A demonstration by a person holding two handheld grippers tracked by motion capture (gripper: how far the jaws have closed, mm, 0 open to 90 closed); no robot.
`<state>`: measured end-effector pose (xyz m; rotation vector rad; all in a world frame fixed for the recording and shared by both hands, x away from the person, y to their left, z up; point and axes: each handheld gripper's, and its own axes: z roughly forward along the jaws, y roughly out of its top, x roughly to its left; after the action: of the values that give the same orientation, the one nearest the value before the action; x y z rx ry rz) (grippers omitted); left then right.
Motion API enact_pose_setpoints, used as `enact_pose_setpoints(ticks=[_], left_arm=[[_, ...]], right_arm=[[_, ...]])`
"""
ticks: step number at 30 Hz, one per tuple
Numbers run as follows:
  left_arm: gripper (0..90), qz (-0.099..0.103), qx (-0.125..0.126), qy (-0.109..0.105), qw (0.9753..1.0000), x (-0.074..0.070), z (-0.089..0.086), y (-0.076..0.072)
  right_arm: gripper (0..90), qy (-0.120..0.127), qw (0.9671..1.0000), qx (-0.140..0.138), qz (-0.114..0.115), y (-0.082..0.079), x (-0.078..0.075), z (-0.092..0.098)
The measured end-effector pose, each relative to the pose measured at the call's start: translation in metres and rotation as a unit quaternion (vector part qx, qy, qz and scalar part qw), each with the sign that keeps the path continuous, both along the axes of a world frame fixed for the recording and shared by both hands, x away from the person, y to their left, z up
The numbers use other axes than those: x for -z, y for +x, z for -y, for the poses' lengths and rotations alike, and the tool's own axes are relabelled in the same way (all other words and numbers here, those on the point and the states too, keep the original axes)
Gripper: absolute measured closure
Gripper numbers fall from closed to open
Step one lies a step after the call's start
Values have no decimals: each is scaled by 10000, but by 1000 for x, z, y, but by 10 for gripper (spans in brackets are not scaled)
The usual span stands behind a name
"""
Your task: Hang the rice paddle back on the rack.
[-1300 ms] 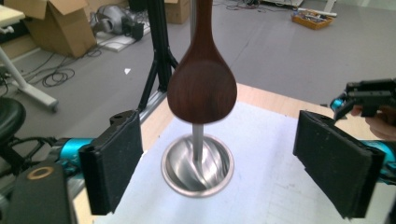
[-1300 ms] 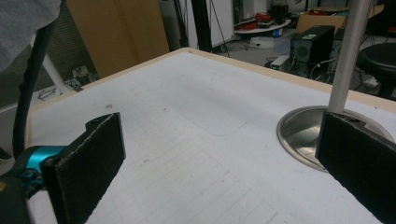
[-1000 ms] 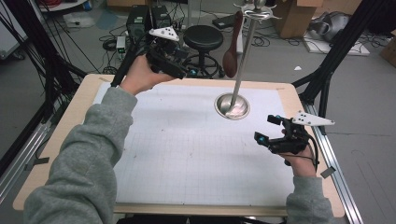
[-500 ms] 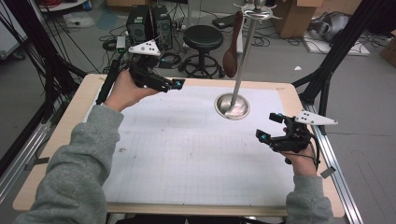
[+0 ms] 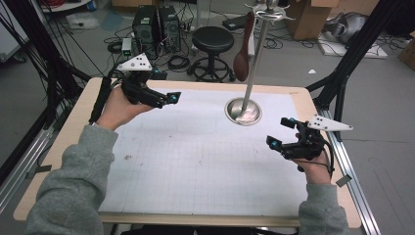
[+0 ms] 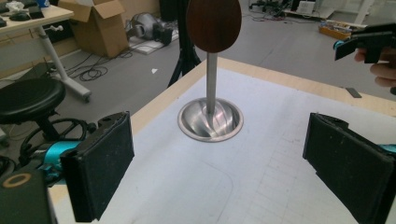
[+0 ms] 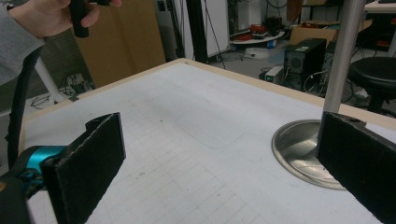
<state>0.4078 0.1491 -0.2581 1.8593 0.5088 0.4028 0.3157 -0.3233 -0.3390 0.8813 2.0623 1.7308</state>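
Where the mat (image 5: 195, 161) lies white: two spread, empty claws, left claw (image 5: 169, 98) and right claw (image 5: 280, 134), one steel stand (image 5: 243, 110), one wooden spoon (image 5: 242, 58).

High view: stand pole (image 5: 256, 58) top cut by upper edge, so hooks only partly seen. Wooden spoon (image 5: 243, 54) hangs beside pole; its hook too small to tell. Desk (image 5: 63, 147) near edge hidden by sleeves.

Left gripper view: spoon (image 6: 214, 21) top cropped, pole (image 6: 211, 84) upper part hidden behind it. Other hand (image 6: 380, 70) cut at rt edge.

Right gripper view: pole (image 7: 343, 51) cropped at top; base (image 7: 299, 149) partly hidden behind rt jaw of tongs. Hand (image 7: 51, 16) cut by top edge.
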Motion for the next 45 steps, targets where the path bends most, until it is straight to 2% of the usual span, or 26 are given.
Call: enact_pose_setpoints(ticks=[8,13,15,32,42,45], left_arm=[[85,0,-60,-2,10000,14,-13,-13],[85,30,-188,-38,9998,21,-26,-22],[85,35,-238,-131,9996,25,-32,-24],[85,-57,-583,-419,9974,57,-70,-44],[85,-5,-785,-483,9957,69,-83,-55],[85,13,-886,-403,9952,74,-86,-58]], right_arm=[[2,-83,10000,-44,-7,0,-1,-5],[3,-117,9999,-30,10,1,-1,-6],[3,-124,9999,-20,22,0,-1,-6],[3,-174,9998,-24,49,1,-1,-9],[3,-206,9998,-36,37,2,0,-11],[3,-209,9998,-32,32,2,0,-11]])
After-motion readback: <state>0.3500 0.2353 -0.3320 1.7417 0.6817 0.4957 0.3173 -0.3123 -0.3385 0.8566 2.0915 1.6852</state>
